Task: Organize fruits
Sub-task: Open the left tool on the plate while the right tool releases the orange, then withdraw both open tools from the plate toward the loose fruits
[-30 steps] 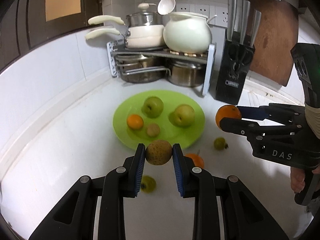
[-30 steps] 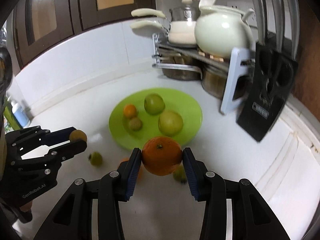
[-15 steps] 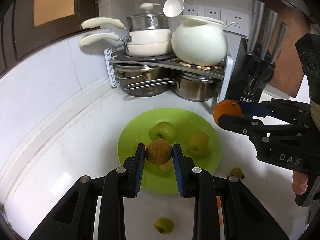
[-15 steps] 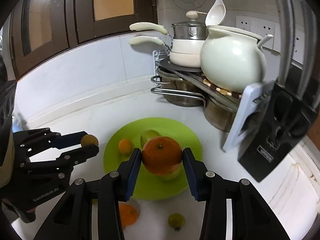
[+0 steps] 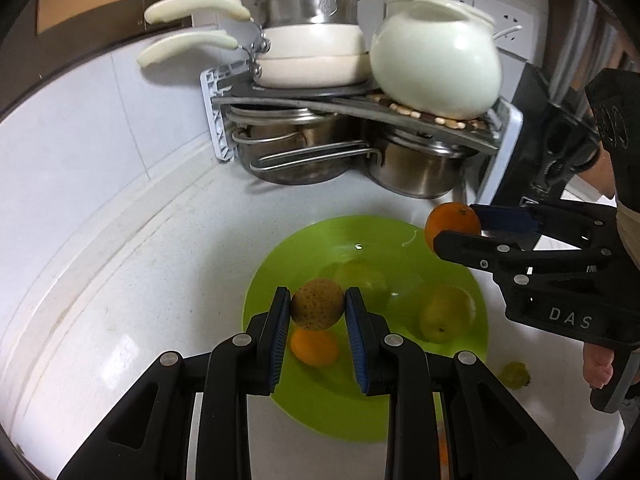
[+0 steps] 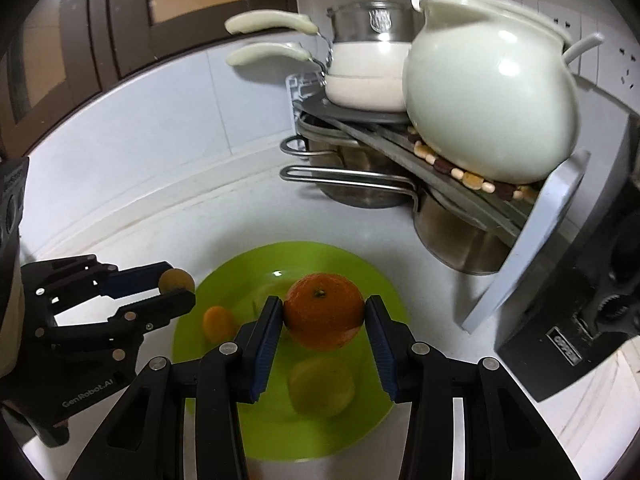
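Left tool (image 5: 318,312) clamped on a brown speckled round fruit (image 5: 317,304), held above the green plate (image 5: 320,400). Right tool (image 6: 323,320) clamped on an orange (image 6: 323,311), stem end facing the camera, also over the plate. On the plate: small orange (image 5: 314,347), blurred yellow-green fruits. Small green fruit (image 5: 515,374) on the worktop (image 5: 140,280) beside the plate. Pot rack (image 5: 360,96) behind.

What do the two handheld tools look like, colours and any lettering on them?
Both are matte black plastic with angular, cut-out linkage arms joined by silver rivets. Each finger is lined with a ribbed blue pad. The left tool carries white "GenRobot.AI" lettering on its body, seen from the right wrist view. The right tool is marked "DAS" in white, seen from the left wrist view. No cables show.
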Available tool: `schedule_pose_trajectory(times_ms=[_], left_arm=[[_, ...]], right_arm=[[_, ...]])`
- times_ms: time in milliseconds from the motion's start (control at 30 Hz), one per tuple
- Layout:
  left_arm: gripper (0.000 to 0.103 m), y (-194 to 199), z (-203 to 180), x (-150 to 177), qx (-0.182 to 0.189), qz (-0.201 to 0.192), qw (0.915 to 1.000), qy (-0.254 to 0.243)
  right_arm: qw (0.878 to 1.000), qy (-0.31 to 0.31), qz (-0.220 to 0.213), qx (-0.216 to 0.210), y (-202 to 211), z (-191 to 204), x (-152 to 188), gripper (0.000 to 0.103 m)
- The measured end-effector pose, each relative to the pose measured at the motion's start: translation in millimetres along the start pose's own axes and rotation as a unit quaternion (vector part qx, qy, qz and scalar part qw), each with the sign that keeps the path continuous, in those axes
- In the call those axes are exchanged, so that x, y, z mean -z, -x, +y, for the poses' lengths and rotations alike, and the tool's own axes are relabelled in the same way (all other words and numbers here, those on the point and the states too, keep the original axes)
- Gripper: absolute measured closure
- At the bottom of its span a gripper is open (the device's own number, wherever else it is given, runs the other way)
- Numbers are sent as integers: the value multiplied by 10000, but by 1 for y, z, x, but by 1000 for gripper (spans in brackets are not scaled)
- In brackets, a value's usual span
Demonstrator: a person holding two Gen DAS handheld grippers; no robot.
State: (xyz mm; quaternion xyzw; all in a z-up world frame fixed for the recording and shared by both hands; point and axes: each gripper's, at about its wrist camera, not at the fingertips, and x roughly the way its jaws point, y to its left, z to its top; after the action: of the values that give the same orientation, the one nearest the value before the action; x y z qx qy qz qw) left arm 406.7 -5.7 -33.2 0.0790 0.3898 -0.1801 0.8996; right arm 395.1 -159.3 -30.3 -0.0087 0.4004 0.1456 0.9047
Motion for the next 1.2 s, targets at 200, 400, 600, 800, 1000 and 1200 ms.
schedule_pose_trajectory(times_ms=[200, 400, 600, 800, 1000, 1200], left_arm=[[75, -26, 8, -1, 39, 166, 9999, 28], [75, -40, 10, 1, 83, 262, 9996, -9], [59, -39, 11, 3, 74, 222, 9997, 37], [54, -27, 10, 5, 21, 126, 9999, 72], [49, -1, 2, 3, -77, -99, 9999, 7], [46, 30, -6, 2, -130, -369, 9992, -52]], right_arm=[[9998, -9, 194, 11, -23, -2, -1, 59], [9996, -67, 273, 40, -34, -5, -2, 59], [9994, -31, 323, 119, -37, -5, 0, 59], [9996, 24, 205, 205, -24, -2, 2, 48], [9998, 28, 29, 188, -2, 3, 5, 48], [9997, -36, -164, 156, 25, 8, 8, 48]])
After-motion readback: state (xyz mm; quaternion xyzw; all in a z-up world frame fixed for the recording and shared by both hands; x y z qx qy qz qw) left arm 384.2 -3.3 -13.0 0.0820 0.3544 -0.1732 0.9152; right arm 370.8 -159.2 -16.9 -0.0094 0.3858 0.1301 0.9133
